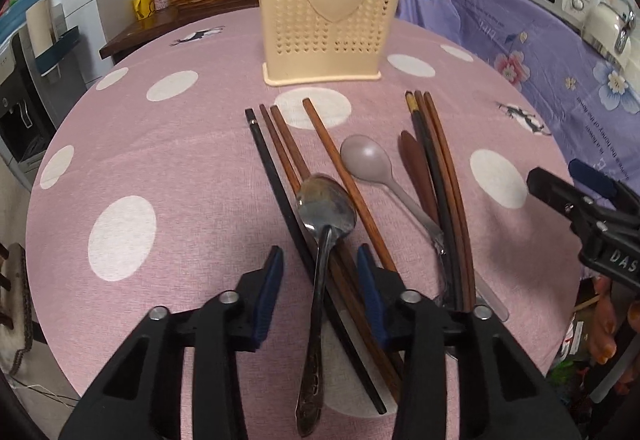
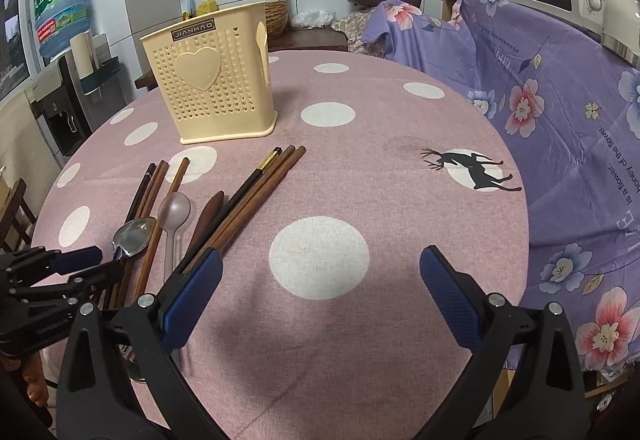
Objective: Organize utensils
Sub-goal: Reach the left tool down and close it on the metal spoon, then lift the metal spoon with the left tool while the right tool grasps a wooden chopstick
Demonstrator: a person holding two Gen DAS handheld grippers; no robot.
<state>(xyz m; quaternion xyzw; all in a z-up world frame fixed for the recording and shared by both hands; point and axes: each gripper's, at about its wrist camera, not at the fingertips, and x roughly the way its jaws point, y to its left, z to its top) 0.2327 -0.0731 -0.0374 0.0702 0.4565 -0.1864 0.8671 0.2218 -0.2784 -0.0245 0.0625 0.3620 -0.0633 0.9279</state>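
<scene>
Left gripper (image 1: 320, 260) down over the steel spoon (image 1: 326, 208), jaws partly spread astride its handle and the chopsticks (image 1: 280, 156) beneath, pads not yet pressing; likely lining up a pinch. Utensils lie in a loose row on the table (image 1: 160, 160), the holder (image 1: 332, 16) upright and apart behind them. Right gripper (image 2: 320, 280) hangs wide over bare cloth, holding nothing, seemingly waiting.

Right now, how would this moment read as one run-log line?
left gripper: open astride metal spoon handle | right gripper: open, empty | holder: upright beyond | chopsticks: on table
</scene>
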